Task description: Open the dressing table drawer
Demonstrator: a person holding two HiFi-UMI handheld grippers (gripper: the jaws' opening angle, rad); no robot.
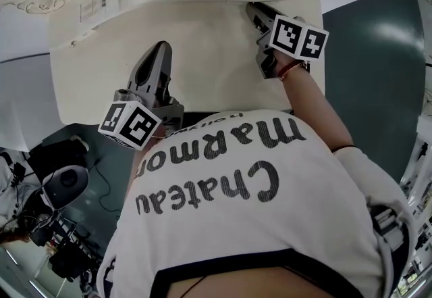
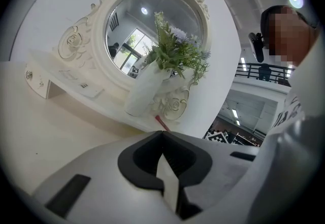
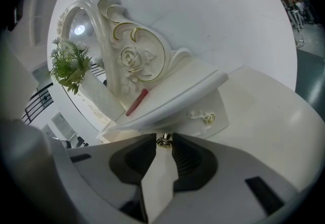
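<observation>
Plainly, "Chateau Marmon" across shirt

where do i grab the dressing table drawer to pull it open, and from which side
Grip the small metal knob on the drawer front, coming straight on from the front, under the overhanging shelf. It juts from a flat face, so jaws fit either side.

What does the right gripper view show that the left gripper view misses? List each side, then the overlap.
Only the right gripper view: the brass drawer knob clamped between the jaws of the right gripper, and a second ornate pull to its right. Only the left gripper view: the person's shirt and the left gripper, jaws together, empty. Both: the mirror, the flowers and the red stick.
</observation>
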